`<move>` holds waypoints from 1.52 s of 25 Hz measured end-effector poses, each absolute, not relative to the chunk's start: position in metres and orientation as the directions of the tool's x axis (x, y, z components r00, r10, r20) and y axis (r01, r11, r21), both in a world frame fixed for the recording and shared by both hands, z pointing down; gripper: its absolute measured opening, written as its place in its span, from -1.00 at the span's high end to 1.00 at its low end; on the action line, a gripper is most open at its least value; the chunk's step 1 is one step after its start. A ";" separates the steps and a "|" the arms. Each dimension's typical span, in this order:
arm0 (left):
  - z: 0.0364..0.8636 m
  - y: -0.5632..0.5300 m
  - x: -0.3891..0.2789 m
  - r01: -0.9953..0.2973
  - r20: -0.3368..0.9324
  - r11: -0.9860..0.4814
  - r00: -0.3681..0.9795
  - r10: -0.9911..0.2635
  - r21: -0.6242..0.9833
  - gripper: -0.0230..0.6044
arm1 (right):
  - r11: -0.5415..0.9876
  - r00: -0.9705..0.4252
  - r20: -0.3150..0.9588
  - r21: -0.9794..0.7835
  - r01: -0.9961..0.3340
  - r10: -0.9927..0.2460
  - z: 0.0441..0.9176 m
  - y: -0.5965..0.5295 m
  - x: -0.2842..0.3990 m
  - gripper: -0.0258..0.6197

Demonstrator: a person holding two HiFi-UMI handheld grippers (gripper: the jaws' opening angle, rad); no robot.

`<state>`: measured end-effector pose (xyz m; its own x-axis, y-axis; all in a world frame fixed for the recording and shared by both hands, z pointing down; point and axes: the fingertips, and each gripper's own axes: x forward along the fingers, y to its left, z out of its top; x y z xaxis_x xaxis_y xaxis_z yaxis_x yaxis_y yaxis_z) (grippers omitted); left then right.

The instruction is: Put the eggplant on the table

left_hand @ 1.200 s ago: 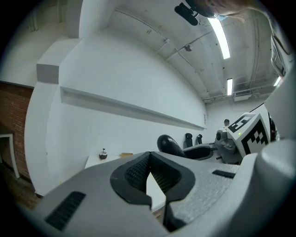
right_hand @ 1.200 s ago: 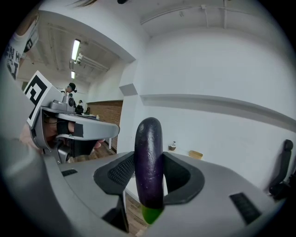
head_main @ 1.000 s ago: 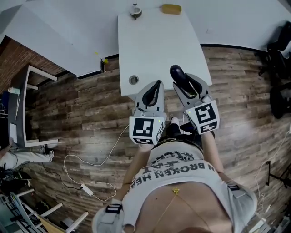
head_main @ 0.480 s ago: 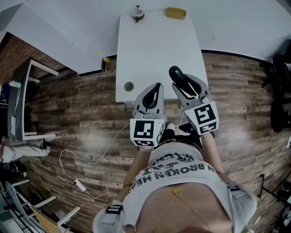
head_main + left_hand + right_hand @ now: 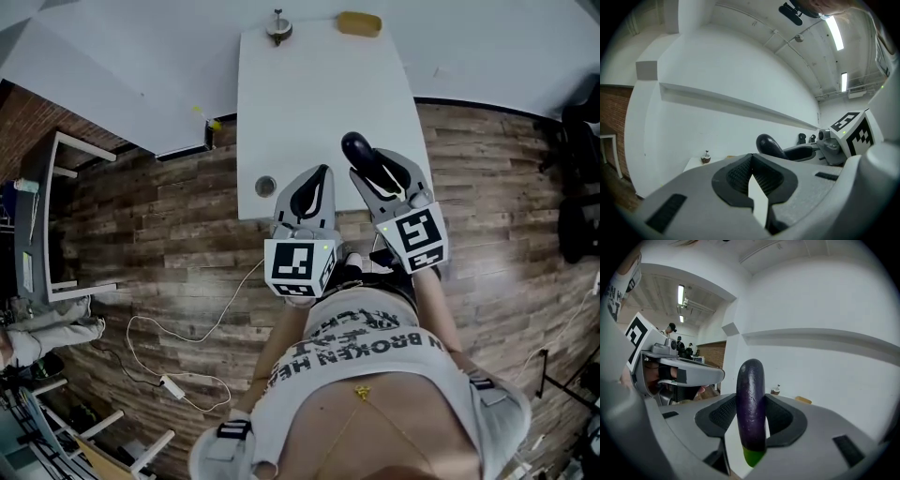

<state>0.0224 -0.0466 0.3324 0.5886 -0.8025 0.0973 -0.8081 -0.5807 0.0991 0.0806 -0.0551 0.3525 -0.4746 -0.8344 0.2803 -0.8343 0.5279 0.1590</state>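
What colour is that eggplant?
Dark purple eggplant with a green stem end, clearest in the right gripper view.

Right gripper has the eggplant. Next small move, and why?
Probably lower the right gripper toward the white table. The eggplant is clamped between its jaws, green end down, and appears to hang above the table's near part without resting on it. That stretch of the tabletop looks bare.

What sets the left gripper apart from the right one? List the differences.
The left gripper has its jaws together and empty; the right gripper has its jaws apart, clamped on the eggplant. Nothing juts past the left gripper's tips; the eggplant's dark end juts past the right gripper's. Both are over the table's near edge.
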 end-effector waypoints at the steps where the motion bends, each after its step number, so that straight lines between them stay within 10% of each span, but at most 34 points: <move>1: 0.332 -0.053 0.022 -0.800 0.095 -0.592 0.600 -0.794 0.101 0.92 | 0.520 -0.466 0.281 0.160 -0.839 -0.839 0.352 -0.060 0.079 0.34; 38: 0.364 -0.214 -0.032 -0.699 0.143 -0.704 0.715 -0.685 0.123 0.92 | 0.441 -0.342 0.387 0.202 -0.875 -0.856 0.386 -0.209 0.023 0.34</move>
